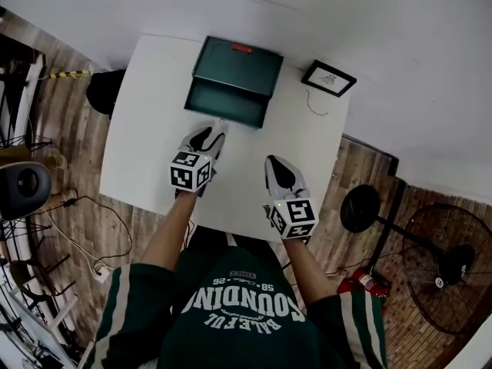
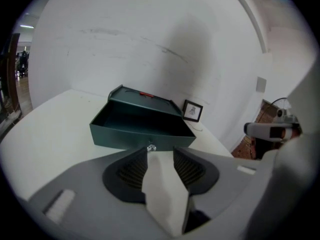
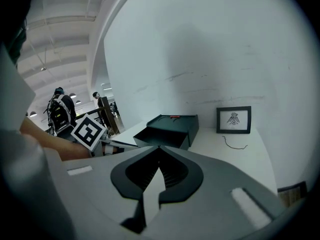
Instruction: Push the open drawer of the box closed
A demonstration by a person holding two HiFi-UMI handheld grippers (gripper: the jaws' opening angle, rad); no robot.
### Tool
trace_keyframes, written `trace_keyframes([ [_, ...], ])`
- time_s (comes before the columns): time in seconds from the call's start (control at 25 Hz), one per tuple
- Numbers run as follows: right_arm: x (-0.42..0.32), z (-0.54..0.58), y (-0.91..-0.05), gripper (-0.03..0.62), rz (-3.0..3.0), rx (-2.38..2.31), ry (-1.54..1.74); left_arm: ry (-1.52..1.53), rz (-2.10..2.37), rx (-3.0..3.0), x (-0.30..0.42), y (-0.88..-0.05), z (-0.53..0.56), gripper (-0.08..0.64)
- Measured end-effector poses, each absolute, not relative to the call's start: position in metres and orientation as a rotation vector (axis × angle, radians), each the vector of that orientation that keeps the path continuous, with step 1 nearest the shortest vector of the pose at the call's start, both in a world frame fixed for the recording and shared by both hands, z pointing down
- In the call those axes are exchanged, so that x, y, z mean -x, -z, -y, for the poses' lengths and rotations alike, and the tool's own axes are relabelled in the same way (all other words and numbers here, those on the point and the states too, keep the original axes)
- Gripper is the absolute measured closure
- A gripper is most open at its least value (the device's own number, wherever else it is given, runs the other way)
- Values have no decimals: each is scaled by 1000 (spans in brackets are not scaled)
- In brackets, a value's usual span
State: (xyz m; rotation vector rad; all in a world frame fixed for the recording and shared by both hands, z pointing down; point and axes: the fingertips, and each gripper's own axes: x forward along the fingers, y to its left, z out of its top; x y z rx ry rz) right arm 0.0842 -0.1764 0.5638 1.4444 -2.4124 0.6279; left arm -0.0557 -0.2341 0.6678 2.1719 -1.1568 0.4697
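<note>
At a white table (image 1: 150,141), I hold my left gripper (image 1: 209,135) just short of the open drawer (image 1: 225,104) of a dark green box (image 1: 240,66), its jaws apart with nothing between them. The box sits at the table's far edge, near the wall, and the drawer is pulled out toward me. My right gripper (image 1: 274,162) hangs back on the near right, well apart from the box, with its jaws together and empty.

The task has not begun. The drawer's front panel is flat and smooth, with a small clear knob (image 2: 151,147) at its centre, almost in line with my left jaws. To push it well, I judge I should meet that panel squarely near the middle and drive straight toward the far wall, because an off-centre shove could skew the drawer or slide the whole box across the slick tabletop.

The box looks rigid and matte, with sharp corners and a red tab (image 1: 241,48) on its lid. A black-framed picture (image 1: 328,78) leans against the wall to its right, and a thin wire (image 1: 311,104) lies loose in front of it.
</note>
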Motion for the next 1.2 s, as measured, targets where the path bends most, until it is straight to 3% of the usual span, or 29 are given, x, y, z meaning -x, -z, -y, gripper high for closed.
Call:
trace_keyframes([
  [0.44,-99,177,-583,591,2345,-1469,-680,-603,1169,-2084,50,-715,263,391],
  [0.64,-108,180,-588,589,2326,-1486,-699,-593,1156,-2106,45,-714,267,434],
  [1.2,-105,184,-590,591,2318,-1500,-720,-587,1124,-2119,48,-707,275,437],
])
